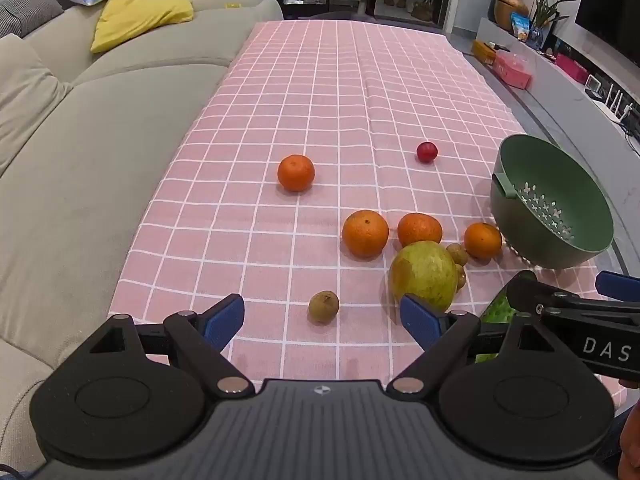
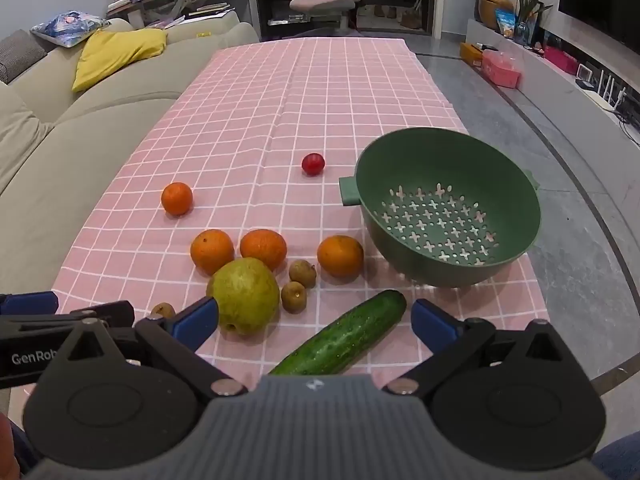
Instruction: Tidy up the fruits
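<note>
A long table covered by a pink checked cloth (image 2: 280, 92) holds loose fruit and one green colander (image 2: 448, 208), which stands empty near the cloth's right edge, its base pierced with cross-shaped holes. Four oranges lie on the cloth: one (image 2: 177, 198) alone toward the left, two (image 2: 212, 251) (image 2: 263, 249) side by side nearer the camera, and a fourth (image 2: 340, 256) just left of the colander. One small red fruit (image 2: 313, 164) sits farther back, apart from the rest. One large yellow-green pear (image 2: 245, 295) rests in front of the paired oranges, touching or nearly touching them. Three small brown fruits are visible: two (image 2: 303, 273) (image 2: 294, 297) close together between the pear and the fourth orange, and a third (image 1: 323, 307) alone on the pear's left. One cucumber (image 2: 344, 336) lies diagonally at the near edge, in front of the colander. The left gripper (image 1: 322, 322) hovers with its blue pads spread wide, the lone brown fruit lying on the cloth beyond the gap between them, nothing gripped. The right gripper (image 2: 314, 318) is likewise spread wide and empty, with the cucumber lying on the cloth below the gap. A grey sofa (image 1: 100, 140) runs along the table's left side, with one yellow cushion (image 1: 140, 18) on it.
</note>
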Available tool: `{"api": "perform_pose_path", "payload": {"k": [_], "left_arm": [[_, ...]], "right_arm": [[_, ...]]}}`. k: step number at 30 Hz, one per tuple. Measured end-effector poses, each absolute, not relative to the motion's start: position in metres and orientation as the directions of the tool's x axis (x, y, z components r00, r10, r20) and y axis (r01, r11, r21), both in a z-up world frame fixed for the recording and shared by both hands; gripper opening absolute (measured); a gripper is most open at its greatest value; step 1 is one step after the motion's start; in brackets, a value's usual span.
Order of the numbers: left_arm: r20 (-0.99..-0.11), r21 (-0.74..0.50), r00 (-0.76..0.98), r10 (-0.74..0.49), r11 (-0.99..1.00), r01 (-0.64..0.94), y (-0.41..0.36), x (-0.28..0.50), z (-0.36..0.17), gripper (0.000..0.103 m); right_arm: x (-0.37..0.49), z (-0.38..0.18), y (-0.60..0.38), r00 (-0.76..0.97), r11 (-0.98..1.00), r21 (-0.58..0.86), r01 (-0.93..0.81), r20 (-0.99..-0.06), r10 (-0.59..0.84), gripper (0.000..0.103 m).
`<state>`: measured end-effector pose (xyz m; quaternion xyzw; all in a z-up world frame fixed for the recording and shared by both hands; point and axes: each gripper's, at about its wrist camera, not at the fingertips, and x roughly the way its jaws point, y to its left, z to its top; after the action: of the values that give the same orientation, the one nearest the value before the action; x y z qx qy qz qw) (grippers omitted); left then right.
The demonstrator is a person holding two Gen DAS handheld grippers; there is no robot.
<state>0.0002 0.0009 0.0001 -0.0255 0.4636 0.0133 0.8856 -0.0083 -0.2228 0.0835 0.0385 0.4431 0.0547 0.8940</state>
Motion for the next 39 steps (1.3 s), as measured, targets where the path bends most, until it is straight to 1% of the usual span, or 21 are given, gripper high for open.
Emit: {"api": "perform_pose_path", "payload": {"k": [8,9,10,28,31,39], "left_arm": [[-0.812,-0.039,0.584,-0.004,0.998,-0.048,0.0084,0.0032,-0.0024,0.102],[-0.817,-0.026,0.577,0.007,0.999,-0.048,-0.0008,-0.0003,0.0005,0.103],[-0.817,-0.023,0.577,0.008,0.999,-0.047,-0.0012,-0.0004,0.0007,0.102],[-0.817,-0.018,0.577,0.010,0.999,-0.043,-0.0006,-0.0013,0.0035,0.102],[-0.817,-0.022,0.577,0.004,0.999,-0.039,-0.0008,-0.0015,0.0035,0.100],[-0.817,-0.019,0.576,0.006,0.999,-0.039,-0.0009,-0.0016,0.0039,0.100]], "right_arm": [[-0.0087,0.0831,-0.2243,0.619,0.992,0.109,-0.059,-0.776,0.122,0.099],[-0.0092,0.0830,-0.2236,0.621,0.993,0.108,-0.058,-0.775,0.120,0.099],[-0.0092,0.0842,-0.2151,0.605,0.992,0.107,-0.063,-0.786,0.123,0.099],[-0.0098,0.0805,-0.2175,0.603,0.992,0.115,-0.053,-0.788,0.124,0.099],[-0.0098,0.0804,-0.2176,0.602,0.992,0.116,-0.052,-0.789,0.124,0.099],[-0.0099,0.0795,-0.2167,0.600,0.992,0.114,-0.050,-0.791,0.121,0.099]]}}
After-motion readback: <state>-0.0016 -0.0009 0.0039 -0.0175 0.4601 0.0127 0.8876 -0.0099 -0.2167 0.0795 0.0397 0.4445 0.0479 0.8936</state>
